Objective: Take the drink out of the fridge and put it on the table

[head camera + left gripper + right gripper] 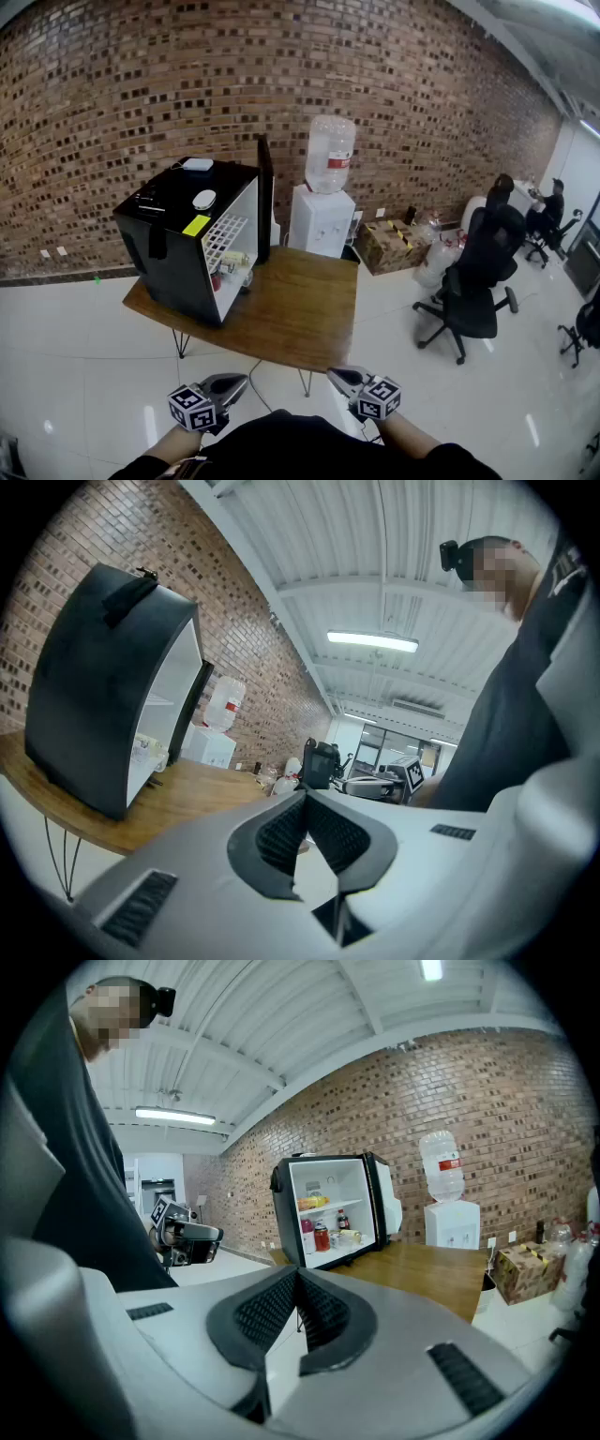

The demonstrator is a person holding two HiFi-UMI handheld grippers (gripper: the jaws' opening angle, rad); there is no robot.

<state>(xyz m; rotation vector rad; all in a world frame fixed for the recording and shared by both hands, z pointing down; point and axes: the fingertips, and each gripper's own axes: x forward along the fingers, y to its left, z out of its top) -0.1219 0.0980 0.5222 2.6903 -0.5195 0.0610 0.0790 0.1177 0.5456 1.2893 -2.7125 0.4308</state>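
A black mini fridge (178, 239) stands with its door open on the left part of a wooden table (305, 314). In the right gripper view the fridge (328, 1206) shows a red can (322, 1237), a small dark bottle (343, 1221) and a pink bottle (307, 1236) on its lower shelf. Both grippers are held low, close to the person's body and well short of the table. My left gripper (240, 380) (305, 797) is shut and empty. My right gripper (334, 374) (297, 1274) is shut and empty too.
A water dispenser (323, 192) stands behind the table against the brick wall. Cardboard boxes (394, 244) and black office chairs (473, 281) are on the right. Small items lie on the fridge top (192, 183). White glossy floor surrounds the table.
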